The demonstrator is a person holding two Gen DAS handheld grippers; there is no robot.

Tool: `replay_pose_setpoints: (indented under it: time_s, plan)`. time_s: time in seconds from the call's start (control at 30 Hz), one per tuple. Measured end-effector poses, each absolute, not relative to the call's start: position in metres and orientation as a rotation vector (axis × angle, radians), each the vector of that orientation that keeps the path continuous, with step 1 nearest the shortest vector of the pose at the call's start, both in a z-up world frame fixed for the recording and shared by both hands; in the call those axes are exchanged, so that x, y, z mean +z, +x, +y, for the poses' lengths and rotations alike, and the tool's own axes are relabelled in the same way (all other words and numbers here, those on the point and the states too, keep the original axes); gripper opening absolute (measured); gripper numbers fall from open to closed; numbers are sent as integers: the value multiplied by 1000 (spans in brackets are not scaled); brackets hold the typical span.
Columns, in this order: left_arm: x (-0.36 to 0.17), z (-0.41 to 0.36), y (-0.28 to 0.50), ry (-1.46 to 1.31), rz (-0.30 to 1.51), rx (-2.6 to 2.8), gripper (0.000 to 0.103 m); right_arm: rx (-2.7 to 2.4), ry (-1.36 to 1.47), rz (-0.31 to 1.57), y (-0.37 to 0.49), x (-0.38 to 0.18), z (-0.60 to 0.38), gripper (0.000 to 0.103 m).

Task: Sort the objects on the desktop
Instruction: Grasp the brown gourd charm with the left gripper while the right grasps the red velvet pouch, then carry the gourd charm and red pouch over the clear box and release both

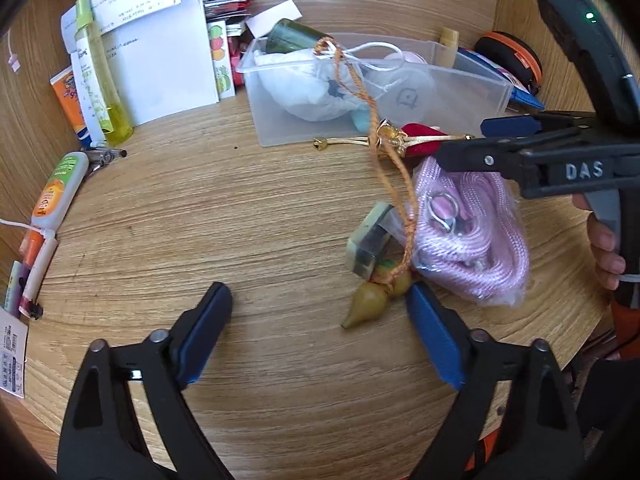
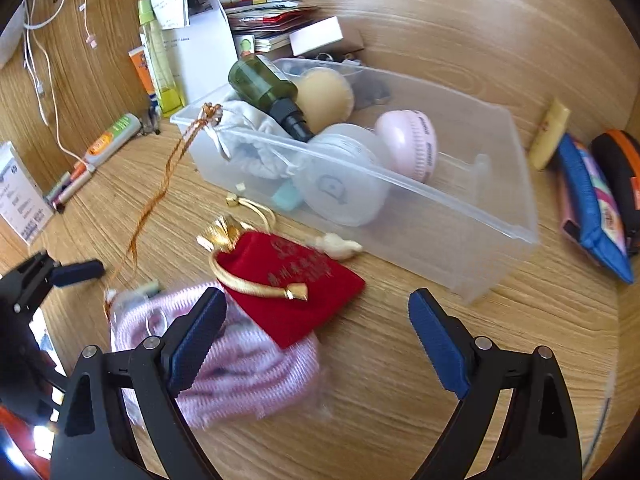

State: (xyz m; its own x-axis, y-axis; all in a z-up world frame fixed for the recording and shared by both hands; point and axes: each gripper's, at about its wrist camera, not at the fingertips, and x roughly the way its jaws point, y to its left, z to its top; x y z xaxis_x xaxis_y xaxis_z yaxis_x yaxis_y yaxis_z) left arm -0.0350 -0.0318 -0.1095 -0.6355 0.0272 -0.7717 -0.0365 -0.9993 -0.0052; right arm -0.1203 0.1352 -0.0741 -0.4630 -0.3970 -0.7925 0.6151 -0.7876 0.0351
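Note:
A clear plastic bin (image 2: 460,216) holds a green bottle (image 2: 264,84), a white pouch (image 2: 244,136), a pink round case (image 2: 412,144) and a white round case (image 2: 340,188). A red velvet pouch (image 2: 292,280) lies in front of it, partly on a bagged pink cord (image 2: 248,368). A gourd charm (image 1: 370,302) on an orange string (image 1: 356,80) lies by a small stamp block (image 1: 368,246); the string hangs over the bin edge. My left gripper (image 1: 320,320) is open, its right finger beside the charm. My right gripper (image 2: 316,336) is open above the pouch and cord.
White box with papers (image 1: 168,48), yellow-green spray bottle (image 1: 98,76) and orange tube (image 1: 68,96) stand at the back left. Lip balm tube (image 1: 60,188) and pens lie at the left edge. Blue pouch (image 2: 592,208) and black-orange case (image 2: 620,168) lie right of the bin.

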Motion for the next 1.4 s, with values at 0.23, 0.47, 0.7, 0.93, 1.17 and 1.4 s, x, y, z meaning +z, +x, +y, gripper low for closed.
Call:
replay_pose_setpoints:
  time_s: [0.23, 0.47, 0.7, 0.93, 1.17, 1.4]
  plan:
    - [-108, -44, -35, -1311, 1, 2840, 69, -2191, 1147, 251, -135, -79, 128, 88]
    - [-106, -51, -35, -1296, -8, 2865, 52, -2133, 1161, 229, -137, -82, 121, 68]
    - [-103, -61, -31, -1290, -17, 2893, 28, -2101, 1150, 237, -137, -81, 116, 53]
    - [-101, -68, -31, -1298, -40, 2908, 16, -2102, 1143, 225, -135, -79, 117, 28]
    - [-98, -77, -38, -1306, -109, 2933, 16, -2129, 1108, 201, -131, -70, 126, 23]
    - [-86, -81, -42, -1263, -174, 2943, 16, -2152, 1056, 160, -124, -50, 142, 23]
